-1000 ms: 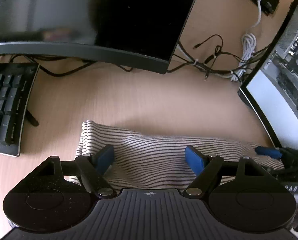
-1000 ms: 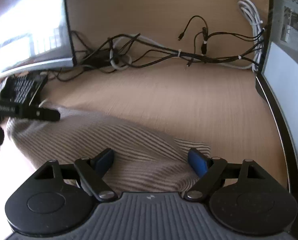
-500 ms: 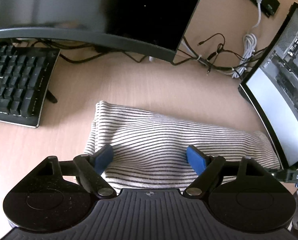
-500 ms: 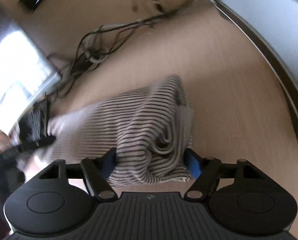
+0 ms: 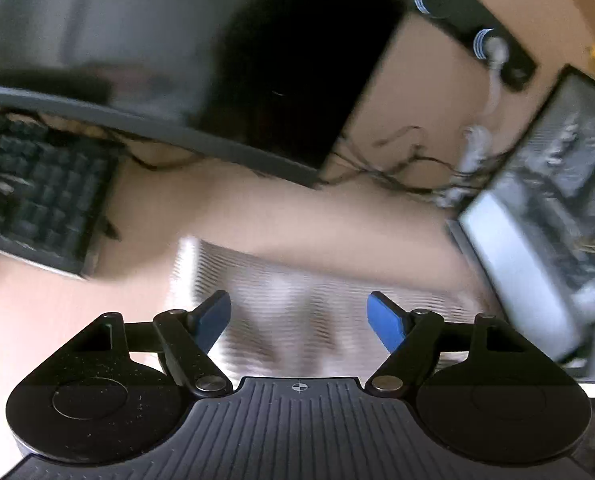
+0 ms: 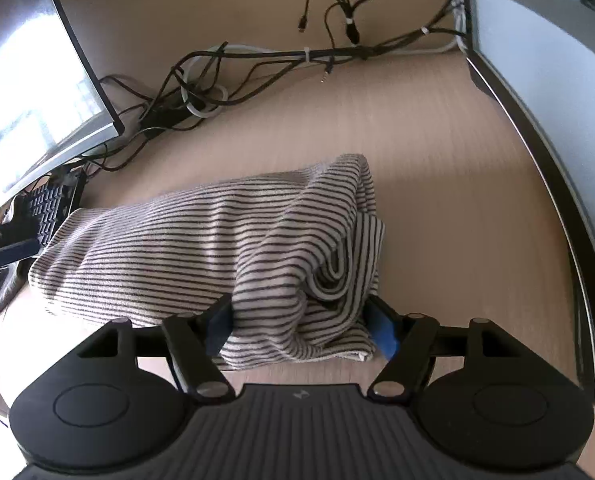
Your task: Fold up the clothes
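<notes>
A white garment with thin black stripes point(image 6: 225, 232) lies folded into a long roll on the wooden desk point(image 6: 437, 128). It shows blurred in the left wrist view point(image 5: 297, 300). My right gripper point(image 6: 301, 324) stands open with its blue pads on either side of the roll's bunched right end; whether they touch the cloth is unclear. My left gripper point(image 5: 299, 316) is open and empty above the roll's near edge. A blue fingertip of the left gripper point(image 6: 13, 250) shows at the roll's left end in the right wrist view.
A curved monitor point(image 5: 177, 60) stands behind the garment and a black keyboard point(image 5: 37, 204) lies left. A second screen point(image 6: 557, 80) borders the right. A bundle of cables point(image 6: 257, 68) runs along the desk's back. A power strip point(image 5: 477, 36) sits far right.
The left wrist view has swung and gone blurred, with the left gripper still open over the roll. The right gripper has steadied, with the roll's right end between its open fingers.
</notes>
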{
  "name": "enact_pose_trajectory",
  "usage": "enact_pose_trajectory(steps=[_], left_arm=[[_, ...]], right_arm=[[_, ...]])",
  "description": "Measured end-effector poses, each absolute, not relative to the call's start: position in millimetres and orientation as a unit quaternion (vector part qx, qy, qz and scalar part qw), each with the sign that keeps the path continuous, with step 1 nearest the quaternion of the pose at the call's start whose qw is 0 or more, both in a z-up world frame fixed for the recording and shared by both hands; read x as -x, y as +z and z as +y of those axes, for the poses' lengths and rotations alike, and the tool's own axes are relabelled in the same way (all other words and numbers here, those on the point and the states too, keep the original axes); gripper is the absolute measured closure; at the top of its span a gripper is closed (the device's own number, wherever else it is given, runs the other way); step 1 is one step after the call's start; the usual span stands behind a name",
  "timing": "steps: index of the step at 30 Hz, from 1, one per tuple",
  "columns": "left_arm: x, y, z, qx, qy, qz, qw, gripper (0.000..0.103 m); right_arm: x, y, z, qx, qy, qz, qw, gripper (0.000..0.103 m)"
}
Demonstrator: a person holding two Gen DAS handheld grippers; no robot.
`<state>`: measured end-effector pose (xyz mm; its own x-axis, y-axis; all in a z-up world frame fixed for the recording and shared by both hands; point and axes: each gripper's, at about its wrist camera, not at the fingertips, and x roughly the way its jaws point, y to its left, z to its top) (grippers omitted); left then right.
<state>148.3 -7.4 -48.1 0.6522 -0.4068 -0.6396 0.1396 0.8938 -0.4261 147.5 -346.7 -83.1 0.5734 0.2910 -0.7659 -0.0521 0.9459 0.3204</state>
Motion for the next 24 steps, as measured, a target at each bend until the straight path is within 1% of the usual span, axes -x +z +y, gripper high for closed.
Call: enact_pose_trajectory(steps=[3,5,8,9,10,11,12,15,18,21,24], left_arm=[[-157.5,-67.9,-27.0,0.124,-0.138,0.418,0.889,0.022],[-161.6,-72.6,-39.7,0.085,-0.130,0.421,0.894,0.021],[-162.0,-72.7,-53.3,0.041,-0.128,0.418,0.898,0.016],[-162.0,-73.2,-54.9,0.036,-0.128,0.418,0.899,0.016],[-162.1,-73.7,-55.8,0.033,-0.129,0.417,0.899,0.015],[-162.4,-73.7,-55.7,0.032,-0.129,0.417,0.899,0.015],[-162.4,-73.3,-55.0,0.034,-0.130,0.416,0.899,0.015],[-161.4,-72.5,-50.9,0.045,-0.133,0.415,0.899,0.014],[-159.3,-72.7,-47.5,0.047,-0.137,0.415,0.898,0.014],[-159.4,-72.8,-46.6,0.047,-0.142,0.417,0.897,0.014],[-160.1,-69.9,-43.3,0.050,-0.150,0.420,0.894,0.014]], right_arm=[[-142.2,-79.5,-340.0,-0.115,0.100,0.454,0.878,0.029],[-140.1,-72.6,-338.3,-0.097,0.101,0.452,0.881,0.028],[-133.2,-46.6,-338.4,-0.068,0.081,0.407,0.907,0.029],[-130.7,-35.5,-336.0,-0.051,0.075,0.382,0.920,0.035],[-128.8,-25.2,-332.6,-0.039,0.074,0.360,0.929,0.045],[-127.3,-15.4,-328.4,-0.030,0.076,0.339,0.937,0.049],[-125.8,-5.5,-324.3,-0.021,0.079,0.317,0.945,0.051],[-134.1,-5.7,-313.7,-0.031,0.117,0.335,0.934,0.051],[-145.0,-40.9,-312.4,-0.043,0.104,0.402,0.908,0.051],[-137.9,-53.2,-308.8,-0.024,0.097,0.393,0.914,0.051],[-139.5,-52.1,-310.4,-0.044,0.084,0.393,0.914,0.048]])
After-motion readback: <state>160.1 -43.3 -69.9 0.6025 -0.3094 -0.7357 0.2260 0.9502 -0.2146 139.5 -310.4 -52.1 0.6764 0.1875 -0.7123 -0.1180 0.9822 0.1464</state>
